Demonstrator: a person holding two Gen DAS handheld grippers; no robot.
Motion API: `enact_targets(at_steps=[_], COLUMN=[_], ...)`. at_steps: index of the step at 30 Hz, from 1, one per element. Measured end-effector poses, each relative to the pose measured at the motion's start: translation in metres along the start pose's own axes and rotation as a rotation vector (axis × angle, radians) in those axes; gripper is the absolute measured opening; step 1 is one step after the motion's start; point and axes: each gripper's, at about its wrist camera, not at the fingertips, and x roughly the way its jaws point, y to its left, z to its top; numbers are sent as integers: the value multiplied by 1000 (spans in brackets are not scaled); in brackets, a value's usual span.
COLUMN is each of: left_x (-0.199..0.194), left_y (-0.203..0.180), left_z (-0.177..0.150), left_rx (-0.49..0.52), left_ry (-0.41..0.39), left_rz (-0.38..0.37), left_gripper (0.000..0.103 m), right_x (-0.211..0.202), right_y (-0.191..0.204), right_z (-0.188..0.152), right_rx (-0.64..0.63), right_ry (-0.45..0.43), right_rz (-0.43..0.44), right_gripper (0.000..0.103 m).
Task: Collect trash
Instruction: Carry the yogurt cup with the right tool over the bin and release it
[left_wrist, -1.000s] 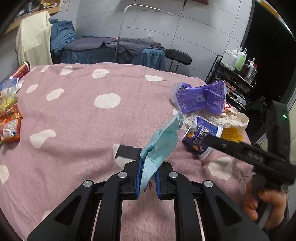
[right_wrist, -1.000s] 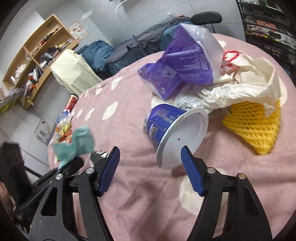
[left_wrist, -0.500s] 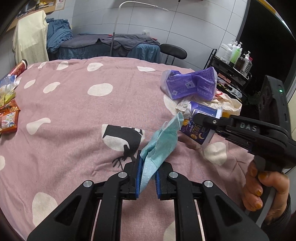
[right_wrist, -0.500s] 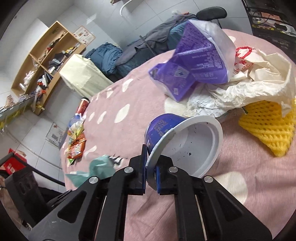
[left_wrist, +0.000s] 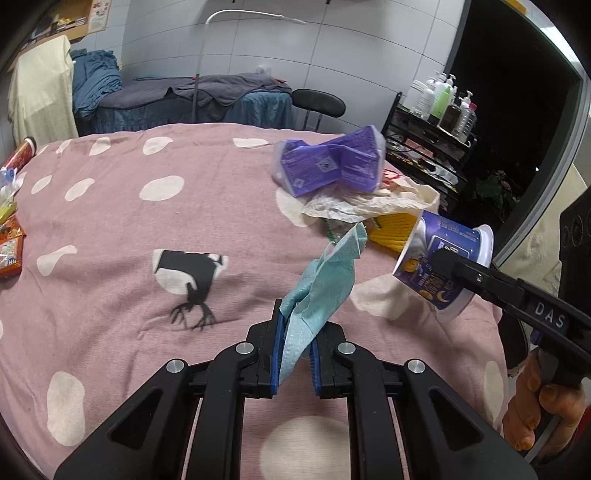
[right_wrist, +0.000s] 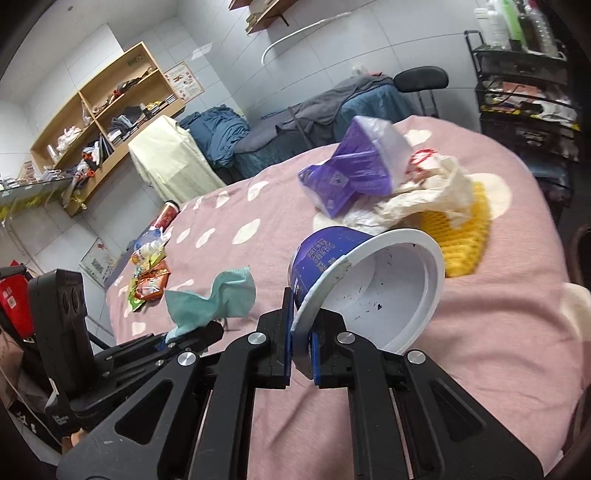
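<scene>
Two pieces of trash are held: the right gripper pinches the rim of a purple cup at frame centre, lifted off the pink blanket; the left gripper clamps a teal tissue. Purple packaging lies upper right.

Two wrist cams, close, both toward bedspread.
</scene>
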Motion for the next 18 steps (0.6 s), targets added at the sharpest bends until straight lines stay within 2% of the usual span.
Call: enact_targets(at_steps=[9,18], left_x=[7,18], left_y=[-58,-117], left_z=[-2,-9], left_rx=[116,238], left_ry=[17,41], left_rz=[-63,-128], left_gripper=[13,13], right_x=[-57,-109], right_y=[-50,-109], right_z=[-12,-22], right_rx=[83,177], right_ry=[-76,-145], right_rz=[-64,-173], right_gripper=[9,9])
